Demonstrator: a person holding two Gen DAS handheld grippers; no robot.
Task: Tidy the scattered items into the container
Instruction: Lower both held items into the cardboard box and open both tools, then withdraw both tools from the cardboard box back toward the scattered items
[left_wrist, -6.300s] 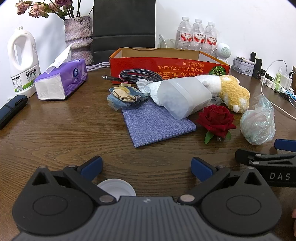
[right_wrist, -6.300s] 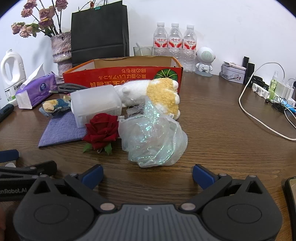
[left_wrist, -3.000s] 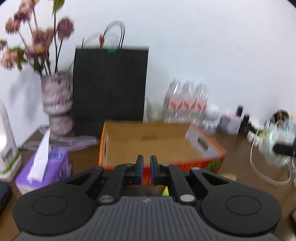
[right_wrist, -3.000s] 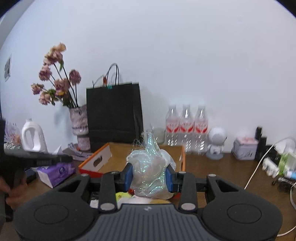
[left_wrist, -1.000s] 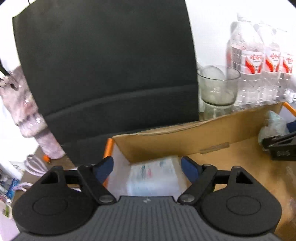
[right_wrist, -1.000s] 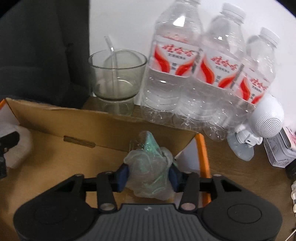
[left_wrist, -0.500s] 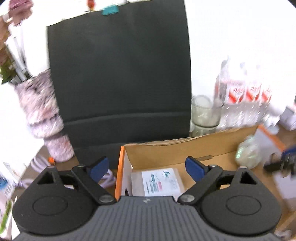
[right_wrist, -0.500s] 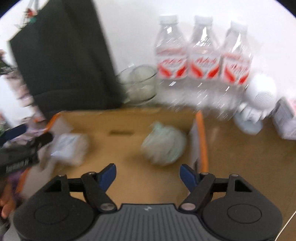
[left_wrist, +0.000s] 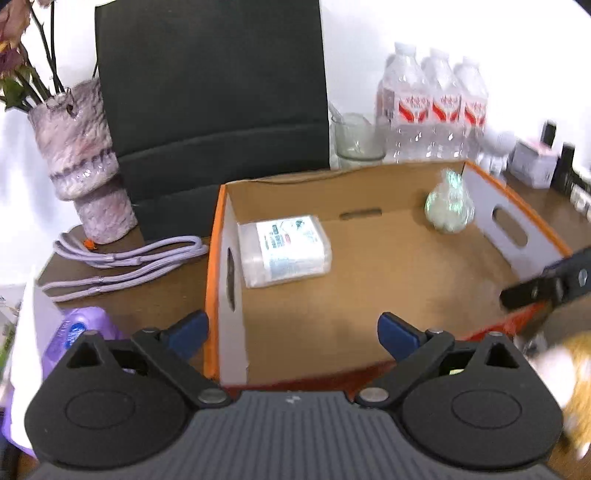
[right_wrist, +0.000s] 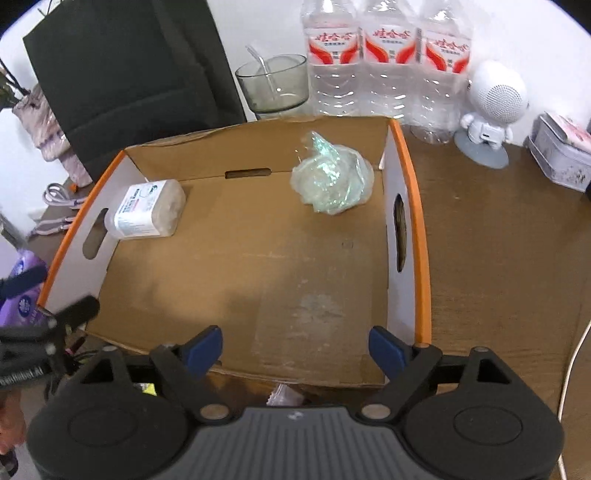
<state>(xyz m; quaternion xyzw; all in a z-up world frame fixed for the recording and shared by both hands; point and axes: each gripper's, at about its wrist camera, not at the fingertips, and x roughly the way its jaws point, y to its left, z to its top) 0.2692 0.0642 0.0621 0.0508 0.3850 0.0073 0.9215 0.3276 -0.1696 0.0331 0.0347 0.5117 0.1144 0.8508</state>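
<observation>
In the left wrist view, at the far left of the frame, a purple tissue pack (left_wrist: 70, 334) lies low, and above it a purple cord (left_wrist: 122, 264) rests on the wooden table (left_wrist: 155, 295) beside a pink vase (left_wrist: 86, 162). A black paper bag (left_wrist: 210, 96) stands in the upper middle.

The cardboard box (left_wrist: 369, 295) with orange rims fills the centre. Inside it, at its left back part, lies the clear plastic container (left_wrist: 284, 251) with a printed label. At its right back corner sits the crumpled iridescent bag (left_wrist: 448, 208), close to the right wall.

The left gripper (left_wrist: 291, 328) is at the bottom of the frame; its jaws are opening, spread wide, with nothing between them. At the right edge a part of the other gripper is seen, blurred.

In the right wrist view the same box (right_wrist: 406, 206) lies in the middle, with the container (right_wrist: 147, 212) at the left and the bag (right_wrist: 332, 182) at the upper right. Behind stand a glass bowl (right_wrist: 273, 83), three water bottles (right_wrist: 388, 62) and a small white robot figure (right_wrist: 491, 110). The right gripper (right_wrist: 295, 350) is at the bottom; its jaws are opening and grasp nothing.
</observation>
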